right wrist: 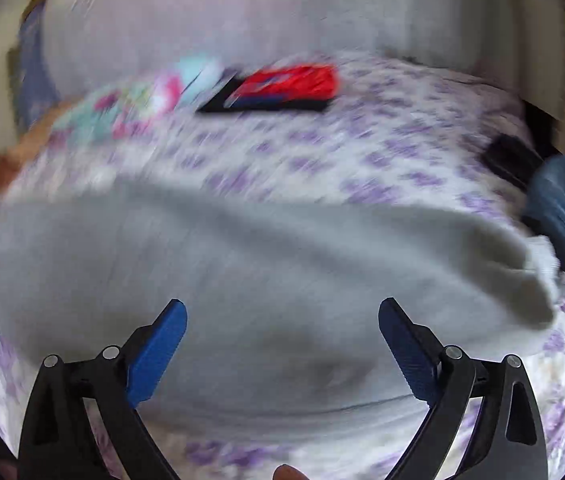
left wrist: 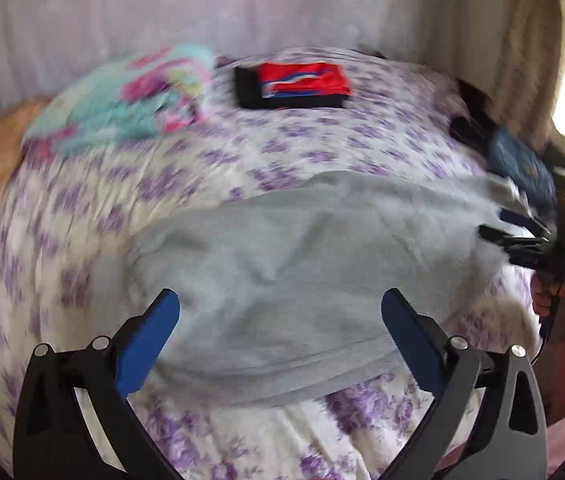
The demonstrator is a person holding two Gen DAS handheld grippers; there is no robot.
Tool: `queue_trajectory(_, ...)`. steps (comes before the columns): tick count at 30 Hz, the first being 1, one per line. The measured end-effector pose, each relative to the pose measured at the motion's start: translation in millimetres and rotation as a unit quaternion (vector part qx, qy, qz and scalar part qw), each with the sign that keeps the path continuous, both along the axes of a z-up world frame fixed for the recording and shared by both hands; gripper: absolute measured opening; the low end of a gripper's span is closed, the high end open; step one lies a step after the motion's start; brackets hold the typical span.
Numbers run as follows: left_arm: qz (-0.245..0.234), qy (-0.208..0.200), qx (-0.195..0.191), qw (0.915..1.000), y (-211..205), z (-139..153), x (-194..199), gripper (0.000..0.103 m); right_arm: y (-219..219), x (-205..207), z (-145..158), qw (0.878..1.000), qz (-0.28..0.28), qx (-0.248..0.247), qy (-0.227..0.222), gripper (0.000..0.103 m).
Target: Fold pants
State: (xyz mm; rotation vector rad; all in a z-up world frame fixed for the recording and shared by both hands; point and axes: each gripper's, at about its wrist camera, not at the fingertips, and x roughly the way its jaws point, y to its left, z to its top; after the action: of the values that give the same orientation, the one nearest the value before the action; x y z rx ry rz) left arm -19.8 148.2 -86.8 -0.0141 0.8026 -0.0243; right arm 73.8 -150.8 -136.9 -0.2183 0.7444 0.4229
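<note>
Light grey pants (left wrist: 282,256) lie spread across a bed with a purple-flowered sheet (left wrist: 186,160). My left gripper (left wrist: 280,304) hovers over their near part, its blue pads wide apart and holding nothing. In the right wrist view the same grey pants (right wrist: 266,272) fill the middle, blurred. My right gripper (right wrist: 282,312) stands open above them with nothing between its pads. The left wrist view also shows the right gripper (left wrist: 522,244) at the far right edge of the pants, held by a hand (left wrist: 562,304).
A folded red, blue and black garment (left wrist: 294,86) lies at the back of the bed. Left of it sits a teal and pink bundle (left wrist: 130,108). Blue jeans (left wrist: 522,164) and dark items lie at the right edge. A pale wall runs behind.
</note>
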Motion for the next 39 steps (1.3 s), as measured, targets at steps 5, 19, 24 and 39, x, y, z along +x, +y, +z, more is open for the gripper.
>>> queue_trajectory(5, -0.032, 0.102, 0.066, 0.9921, -22.8, -59.0, 0.8, 0.098, -9.4, -40.9, -12.7, 0.999, 0.025, -0.019, 0.009, 0.098)
queue_trajectory(19, -0.033, 0.026, -0.01, 0.9991, -70.4, -27.7, 57.0, 0.099, -15.5, -14.8, 18.7, 0.998, -0.05, 0.025, -0.005, 0.099)
queue_trajectory(24, -0.033, 0.08, 0.036, 0.9956, -73.9, -80.2, 44.1, 0.099, -11.6, -21.4, -14.9, 0.999, -0.028, -0.025, 0.008, 0.099)
queue_trajectory(39, -0.089, -0.027, 0.02, 0.9955, -109.6, -9.3, 32.7, 0.099, -163.1, 33.9, 38.6, 0.958, -0.209, 0.198, -0.009, 0.099)
